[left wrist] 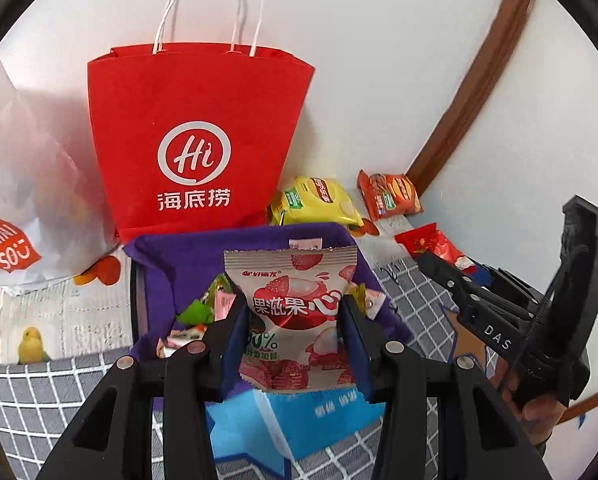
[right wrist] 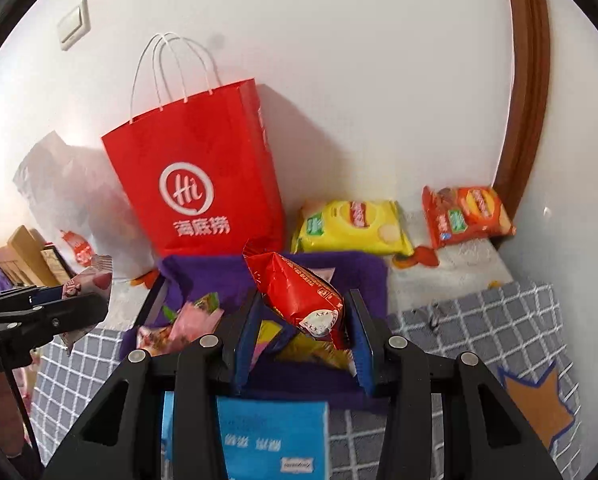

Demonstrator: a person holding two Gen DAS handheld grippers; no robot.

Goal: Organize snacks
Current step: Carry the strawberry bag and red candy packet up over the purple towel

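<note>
Above the purple bin — left gripper clamped on a lychee packet; right gripper clamped on a red packet.

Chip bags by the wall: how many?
2. Yellow chip bag lies right of the red paper bag; orange chip bag lies further right, by the brown door frame. Others may be hidden.

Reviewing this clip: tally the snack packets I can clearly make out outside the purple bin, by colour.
Pink-and-white: 1, lychee gummy packet held in the left gripper
Red: 1, red packet held in the right gripper
Yellow: 1, yellow chip bag
Orange: 1, orange chip bag
Total: 4
</note>
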